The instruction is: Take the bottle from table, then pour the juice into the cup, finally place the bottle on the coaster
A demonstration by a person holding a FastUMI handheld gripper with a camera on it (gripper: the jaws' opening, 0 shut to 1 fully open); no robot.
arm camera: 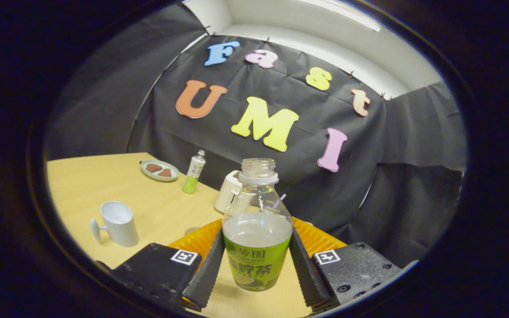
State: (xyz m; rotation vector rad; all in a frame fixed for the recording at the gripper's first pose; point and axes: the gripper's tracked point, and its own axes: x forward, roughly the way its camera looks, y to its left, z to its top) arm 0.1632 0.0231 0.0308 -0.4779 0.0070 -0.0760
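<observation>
**Between the fingers: bottle held, pour to come**

Between the two fingers of the gripper (256,265) stood the bottle (257,229), uncapped, with pale juice reaching to just above its green label. In the gripper view both fingers (208,267) lay flat against the label's sides, so the gripper looked clenched on the bottle low on its body. Whether the base rested on the surface (148,203) or hung just clear of it could not be told.

The cup (119,223), white with a side handle, stood upright to the left and a little ahead of the fingers, apart from everything else. An orange ribbed coaster (316,238) lay just behind the bottle, partly hidden by it. Farther back were a white box-shaped thing (229,190), a second small bottle (194,173) and a plate (159,170) with brown pieces.

Judged from this, the take was nearly or fully done and the pour was next. With the mouth open and the hold low, the bottle would do best carried upright and slowly to the cup. Tilting should begin only once the neck was over the rim, and go gently. A firm squeeze mattered, since the label could slip.
</observation>
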